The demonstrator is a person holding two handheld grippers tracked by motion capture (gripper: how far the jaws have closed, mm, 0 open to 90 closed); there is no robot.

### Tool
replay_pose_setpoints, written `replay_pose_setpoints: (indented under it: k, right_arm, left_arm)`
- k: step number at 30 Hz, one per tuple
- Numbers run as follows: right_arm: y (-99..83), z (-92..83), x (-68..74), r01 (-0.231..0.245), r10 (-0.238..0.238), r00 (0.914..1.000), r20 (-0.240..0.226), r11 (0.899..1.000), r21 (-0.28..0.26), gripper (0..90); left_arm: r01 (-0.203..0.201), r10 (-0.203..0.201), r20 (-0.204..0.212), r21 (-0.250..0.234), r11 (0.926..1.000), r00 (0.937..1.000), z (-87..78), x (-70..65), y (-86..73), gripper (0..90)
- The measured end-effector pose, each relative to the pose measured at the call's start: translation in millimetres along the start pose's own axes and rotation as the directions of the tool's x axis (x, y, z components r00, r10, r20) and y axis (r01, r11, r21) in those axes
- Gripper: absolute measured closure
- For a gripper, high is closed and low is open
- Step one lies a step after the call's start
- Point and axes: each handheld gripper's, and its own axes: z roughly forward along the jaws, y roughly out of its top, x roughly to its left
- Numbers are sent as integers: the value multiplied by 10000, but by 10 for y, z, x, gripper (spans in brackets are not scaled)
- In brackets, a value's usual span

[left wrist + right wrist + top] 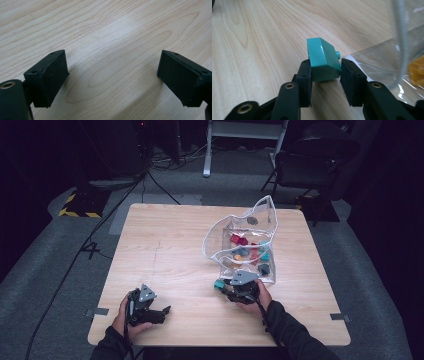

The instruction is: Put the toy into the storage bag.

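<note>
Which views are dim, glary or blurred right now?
High view: dark surroundings, the table lit, the clear bag glinting. Left gripper view: a soft pale sheen on the wood, jaws sharp. Right gripper view: the teal block crisp between the right gripper pads, bag edge blurred and glary.

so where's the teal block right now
The teal block sits clamped in the right gripper, low over the table, just left of the clear bag's near corner in the high view.
</note>
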Motion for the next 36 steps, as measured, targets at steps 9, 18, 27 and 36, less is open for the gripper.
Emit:
replay_pose_setpoints:
  k: [9, 18, 27, 36]
  right_arm:
    - [-78, -438, -26, 306, -305, 9995, 46, 9990, -319, 628]
    - [-159, -898, -142, -49, 70, 9997, 247, 9964, -851, 628]
    - [-209, -1296, -284, -309, 410, 9965, 728, 9904, -1347, 628]
    - [-175, -1529, -432, -443, 652, 9914, 1136, 9831, -1774, 628]
  left_arm:
    - [-22, 22, -22, 14, 10000, 10000, -4, 0, -2, 100]
    - [-21, 21, -23, 14, 10000, 10000, -5, 0, -3, 100]
    - [-14, 14, -26, 10, 10000, 10000, -4, -1, -3, 100]
    - [-20, 20, -22, 13, 10000, 10000, -4, -1, -3, 100]
